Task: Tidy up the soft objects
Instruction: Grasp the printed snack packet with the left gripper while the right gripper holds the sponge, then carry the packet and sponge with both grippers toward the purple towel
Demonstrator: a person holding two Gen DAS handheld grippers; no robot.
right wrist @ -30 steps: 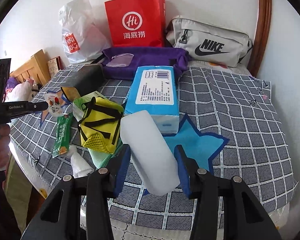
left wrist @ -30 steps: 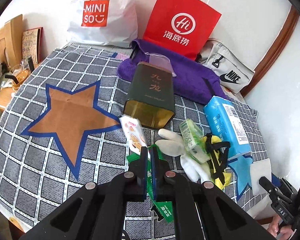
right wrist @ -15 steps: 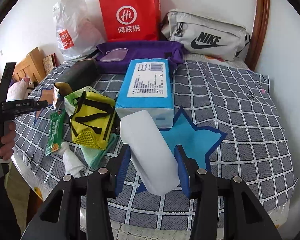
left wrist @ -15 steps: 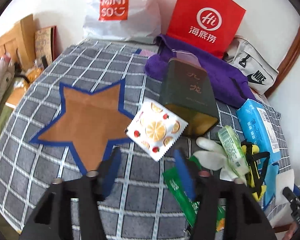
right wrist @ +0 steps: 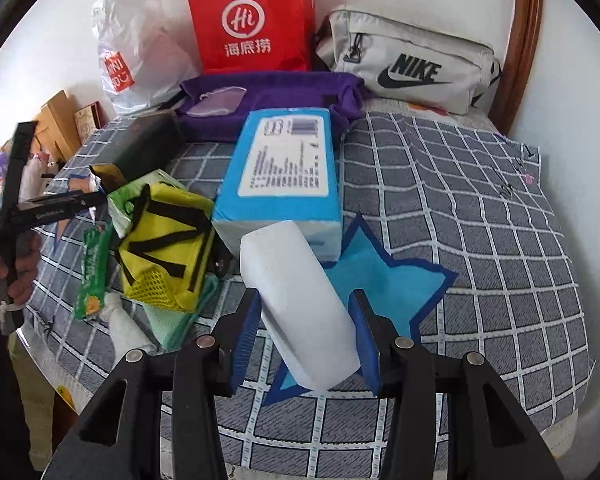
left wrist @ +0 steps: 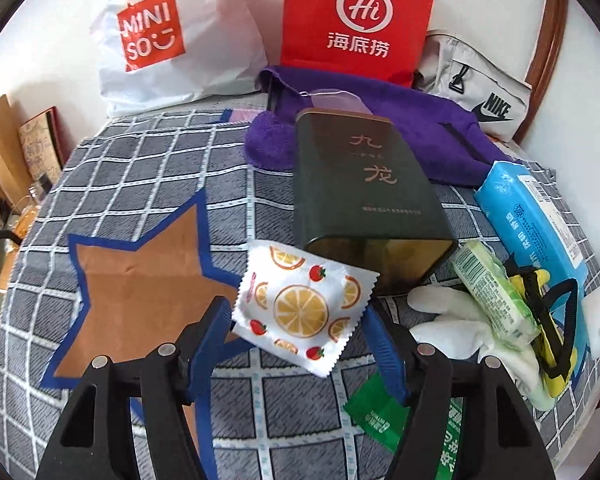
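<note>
Your bench (right wrist: 480,208), under its grey checked cloth, carries two star patches: a brown star (left wrist: 140,292) on your left and a blue star (right wrist: 384,280) on your right, which look like the sorting spots. Along the back wall stand the red paper bag (left wrist: 356,20), the Miniso bag (left wrist: 168,36) and the Nike pouch (right wrist: 412,68), well clear of the work. The blue tissue pack (right wrist: 284,172) lies at the blue star's far edge, probably parked there as already sorted. The dark tin (left wrist: 364,188) lies on its side mid-bench. Your right gripper (right wrist: 306,336) has its fingers closed onto the white sponge block (right wrist: 300,304), held tilted over the blue star, so a set-down there seems next. Your left gripper (left wrist: 300,344) has its fingers spread wide on either side of the fruit-print sachet (left wrist: 304,308), which lies flat just beside the brown star's point; whether they touch it, you cannot tell.
</note>
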